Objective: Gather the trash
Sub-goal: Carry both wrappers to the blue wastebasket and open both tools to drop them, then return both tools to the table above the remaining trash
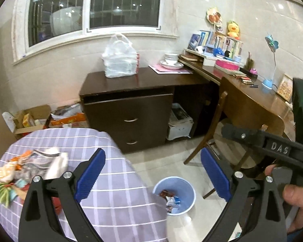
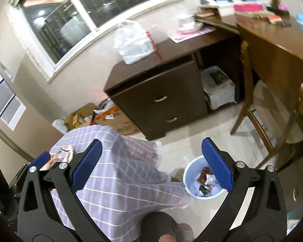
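A pile of crumpled wrappers and paper (image 1: 30,165) lies on the checked purple tablecloth (image 1: 115,191), at the left of the left wrist view. A light blue bin (image 1: 174,195) with several wrappers inside stands on the floor beside the table. My left gripper (image 1: 151,173) is open and empty, above the table edge and the bin. My right gripper (image 2: 151,161) is open and empty, above the cloth and the bin (image 2: 202,179). The right gripper also shows in the left wrist view (image 1: 232,132) at the right, held by a hand. Some trash (image 2: 64,153) shows behind the right gripper's left finger.
A dark drawer cabinet (image 1: 131,109) with a white plastic bag (image 1: 120,60) stands under the window. A wooden desk (image 1: 252,92) with books and a lamp is at the right, with a chair (image 1: 232,133) in front. Cardboard boxes (image 1: 40,117) sit on the floor.
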Tool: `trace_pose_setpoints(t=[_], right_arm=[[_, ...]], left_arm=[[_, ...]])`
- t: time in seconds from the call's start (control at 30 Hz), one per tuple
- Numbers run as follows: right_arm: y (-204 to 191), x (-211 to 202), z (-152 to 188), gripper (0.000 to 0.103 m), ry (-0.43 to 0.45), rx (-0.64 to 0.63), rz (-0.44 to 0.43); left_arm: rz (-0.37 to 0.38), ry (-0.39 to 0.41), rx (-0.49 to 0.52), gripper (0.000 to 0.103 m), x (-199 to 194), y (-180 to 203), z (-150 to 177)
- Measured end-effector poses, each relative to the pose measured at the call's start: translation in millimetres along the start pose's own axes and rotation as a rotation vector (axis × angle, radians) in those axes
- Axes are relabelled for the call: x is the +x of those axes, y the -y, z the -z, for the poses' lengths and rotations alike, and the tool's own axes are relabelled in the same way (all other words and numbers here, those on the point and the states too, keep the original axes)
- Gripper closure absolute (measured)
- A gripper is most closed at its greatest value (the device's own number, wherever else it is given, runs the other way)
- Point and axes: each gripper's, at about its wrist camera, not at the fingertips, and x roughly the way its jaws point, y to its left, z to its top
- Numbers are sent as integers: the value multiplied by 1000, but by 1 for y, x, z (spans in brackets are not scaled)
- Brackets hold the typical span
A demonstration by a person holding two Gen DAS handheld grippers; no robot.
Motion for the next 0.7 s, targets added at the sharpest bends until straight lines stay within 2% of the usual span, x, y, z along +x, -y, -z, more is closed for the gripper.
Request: trace_pose_setpoints(t=[0.17, 0.33, 0.57, 0.7], right_arm=[[-42, -5, 3, 6, 2, -64, -36], [-85, 2, 18, 6, -36, -129, -89], [-141, 14, 43, 6, -92, -215, -149], [-173, 26, 63, 6, -139, -282, -186]], left_arm=[[-37, 27, -49, 10, -29, -33, 5], [-127, 38, -75, 10, -53, -67, 20], [-238, 37, -152, 10, -85, -125, 53], [-267, 27, -205, 10, -100, -155, 76]])
